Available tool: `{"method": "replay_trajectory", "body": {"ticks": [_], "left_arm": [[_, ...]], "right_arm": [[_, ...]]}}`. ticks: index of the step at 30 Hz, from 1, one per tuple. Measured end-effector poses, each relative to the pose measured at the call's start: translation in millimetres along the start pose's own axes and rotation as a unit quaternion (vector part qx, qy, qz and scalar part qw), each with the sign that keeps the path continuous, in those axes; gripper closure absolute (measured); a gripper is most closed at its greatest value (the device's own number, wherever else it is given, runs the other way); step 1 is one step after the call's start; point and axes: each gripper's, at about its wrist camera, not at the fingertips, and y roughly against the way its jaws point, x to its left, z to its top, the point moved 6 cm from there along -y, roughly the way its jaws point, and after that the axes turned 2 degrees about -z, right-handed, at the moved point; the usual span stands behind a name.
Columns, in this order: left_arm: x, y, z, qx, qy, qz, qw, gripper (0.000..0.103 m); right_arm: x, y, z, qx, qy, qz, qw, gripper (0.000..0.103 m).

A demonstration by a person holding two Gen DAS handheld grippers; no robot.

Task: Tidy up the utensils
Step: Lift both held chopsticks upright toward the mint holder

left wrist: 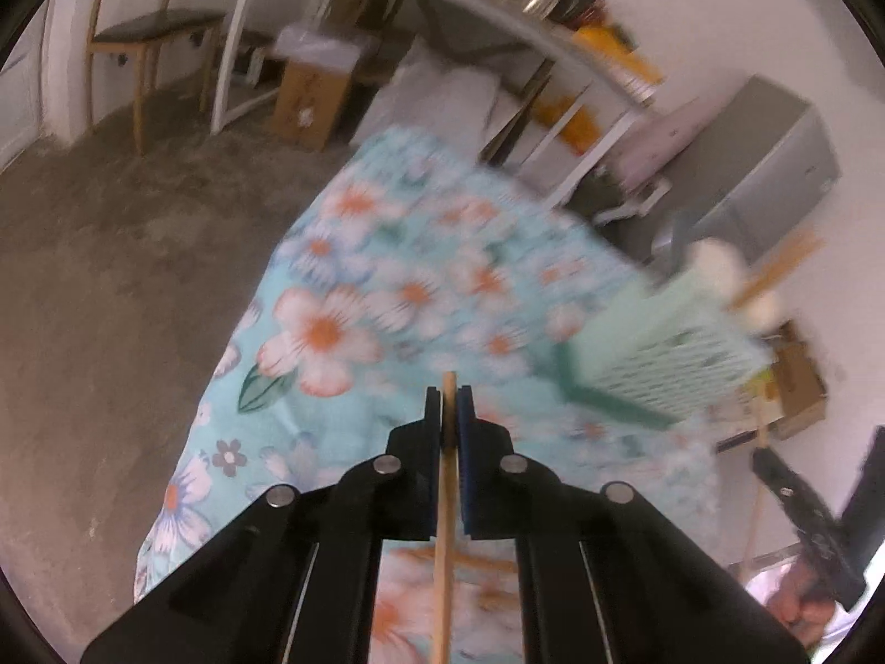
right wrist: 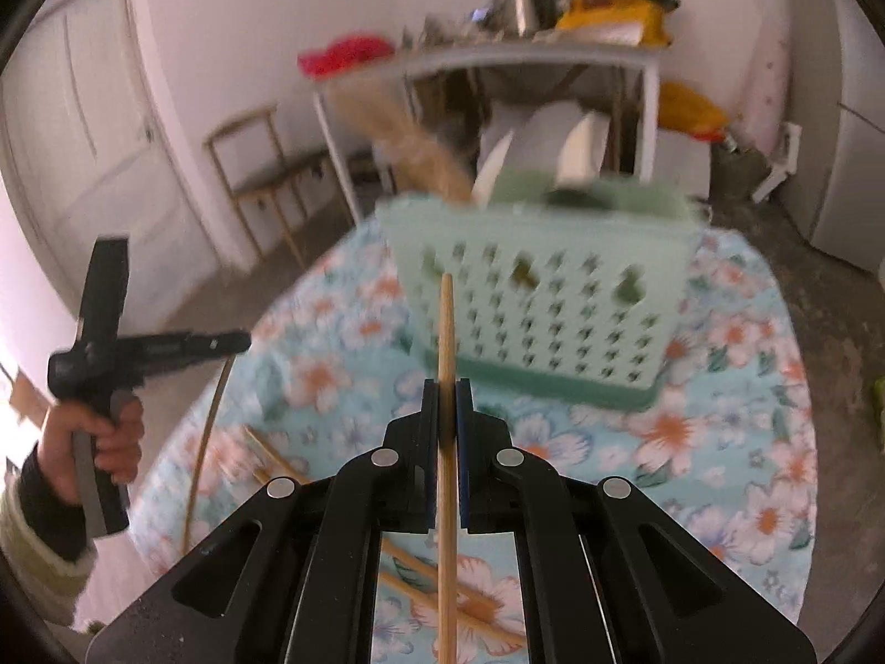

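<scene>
My left gripper [left wrist: 449, 408] is shut on a thin wooden chopstick [left wrist: 444, 531] that runs back between its fingers, above the floral tablecloth [left wrist: 354, 299]. My right gripper [right wrist: 447, 406] is shut on another wooden chopstick [right wrist: 446, 498], whose tip points at the pale green perforated basket [right wrist: 542, 299] just ahead. The basket [left wrist: 664, 354] holds a wooden utensil [right wrist: 409, 133] and white utensils [right wrist: 581, 149]. Several loose chopsticks [right wrist: 431, 581] lie on the cloth under the right gripper. A hand [right wrist: 105, 437] holds the left gripper [right wrist: 240, 340] at the left of the right wrist view.
The round table [right wrist: 735, 442] is covered by a blue floral cloth. Behind it stands a white shelf rack [right wrist: 531, 55] with a kettle [right wrist: 528, 0] and bags. A wooden chair [right wrist: 260, 166] and a door [right wrist: 83, 127] are at the left, a grey appliance [left wrist: 774, 166] at the right.
</scene>
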Motion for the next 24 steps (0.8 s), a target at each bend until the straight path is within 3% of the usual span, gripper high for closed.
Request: {"method": "replay_trajectory", "body": {"ticks": [4, 9, 15, 24], "left_arm": [[-44.5, 39.6, 11.6, -0.031, -0.04, -0.047, 0.9976, 0.098], [-101.7, 79.6, 26.4, -0.067, -0.095, -0.093, 0.9889, 0.098], [-169.7, 126.7, 56.1, -0.14, -0.145, -0.145, 0.9687, 0.098], [-231.9, 142.4, 119.2, -0.247, -0.17, -0.16, 0.9405, 0.098]], "right_arm": [[-13.8, 16.5, 3.2, -0.022, -0.023, -0.004, 0.999, 0.099], [-21.1, 26.0, 1.6, -0.048, -0.044, -0.005, 0.998, 0.099], [-26.4, 56.0, 2.4, -0.082, -0.056, -0.009, 0.995, 0.099], [-31.8, 76.1, 0.6, -0.105, -0.075, 0.003, 0.992, 0.099]]}}
